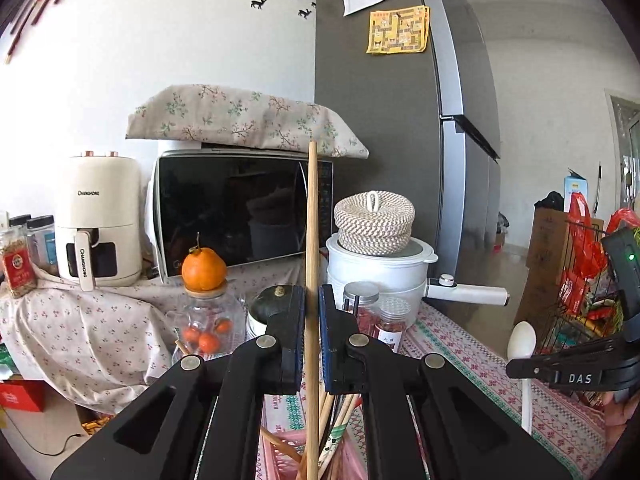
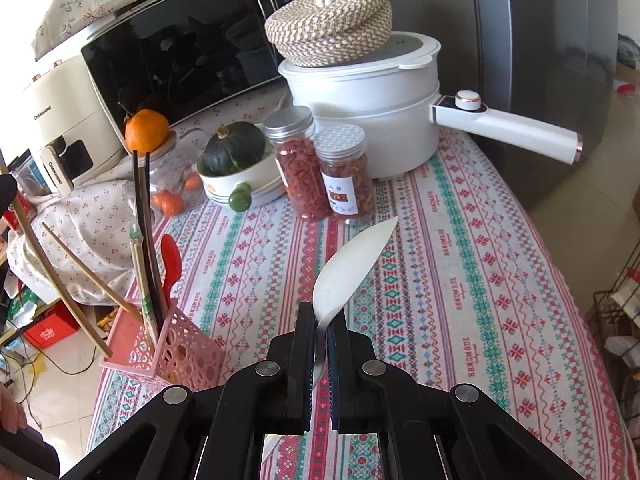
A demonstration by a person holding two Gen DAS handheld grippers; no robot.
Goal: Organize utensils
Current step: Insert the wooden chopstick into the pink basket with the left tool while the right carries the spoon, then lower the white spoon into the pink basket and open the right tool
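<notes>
Left wrist view, nearest first: we log our left gripper (image 1: 312, 320) with jaws pressed onto a wooden chopstick (image 1: 312, 240), held upright, its tip rising in front of the microwave (image 1: 240, 208). Below the jaws we see more chopsticks leaning in the pink basket (image 1: 280, 448).

At the right edge we note our right gripper (image 1: 520, 368) pinching the white spoon (image 1: 522, 344) by its handle, bowl end up.

Right wrist view: our right gripper (image 2: 320, 320) is clamped on that white spoon (image 2: 352, 264), whose bowl tilts up and to the right above the patterned tablecloth (image 2: 460, 280). To the left stands the pink basket (image 2: 180, 352) near the table edge, holding dark chopsticks (image 2: 142, 208), wooden chopsticks (image 2: 86, 270) and a red utensil (image 2: 171, 260).

Further back we list two spice jars (image 2: 320, 168) side by side, a green squash (image 2: 234, 148) in a bowl, then a white pot (image 2: 368, 100) with a woven lid (image 2: 328, 20) resting on it.
</notes>
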